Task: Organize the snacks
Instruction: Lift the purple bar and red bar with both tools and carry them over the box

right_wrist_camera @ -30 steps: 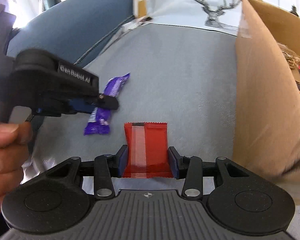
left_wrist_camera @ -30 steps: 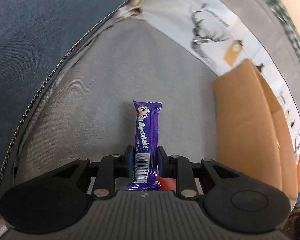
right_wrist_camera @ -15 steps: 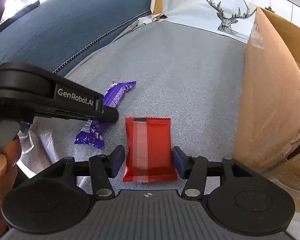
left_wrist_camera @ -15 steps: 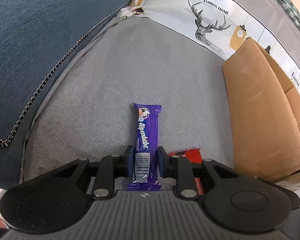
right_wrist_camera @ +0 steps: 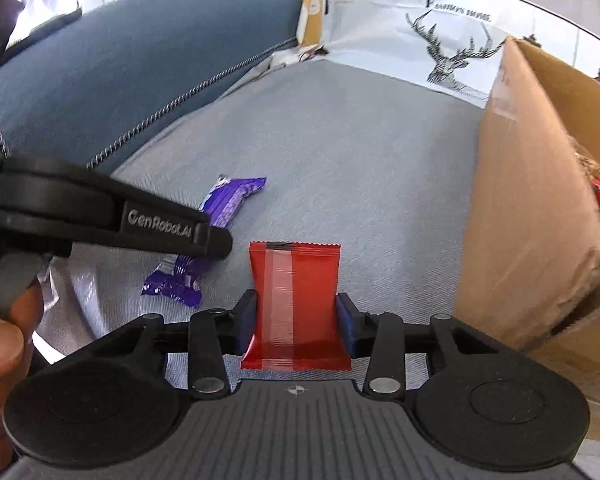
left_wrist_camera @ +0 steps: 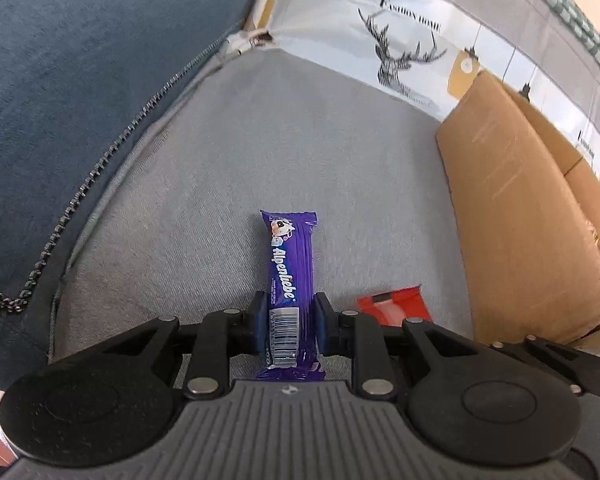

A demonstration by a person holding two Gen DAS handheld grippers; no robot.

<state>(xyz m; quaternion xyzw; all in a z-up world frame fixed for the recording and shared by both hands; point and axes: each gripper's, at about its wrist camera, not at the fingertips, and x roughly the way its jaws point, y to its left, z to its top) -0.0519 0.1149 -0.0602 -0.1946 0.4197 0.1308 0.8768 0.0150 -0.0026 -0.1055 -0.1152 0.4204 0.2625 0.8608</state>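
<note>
Left gripper (left_wrist_camera: 288,322): pads pinching purple candy bar (left_wrist_camera: 290,276) at its barcode end, bar running straight ahead between the fingers over grey sofa cushion (left_wrist_camera: 204,184). Right gripper (right_wrist_camera: 296,326): jaws just closing, pads now pressed against both long edges of red packet (right_wrist_camera: 296,304), wrapper pinched in at the sides. Red packet just beside the purple bar, to the right of the left gripper. Cardboard box (right_wrist_camera: 532,216) standing to the right of both grippers, near the red packet, wrappers visible inside. Hand (right_wrist_camera: 0,360) at lower left on the left gripper's handle.
</note>
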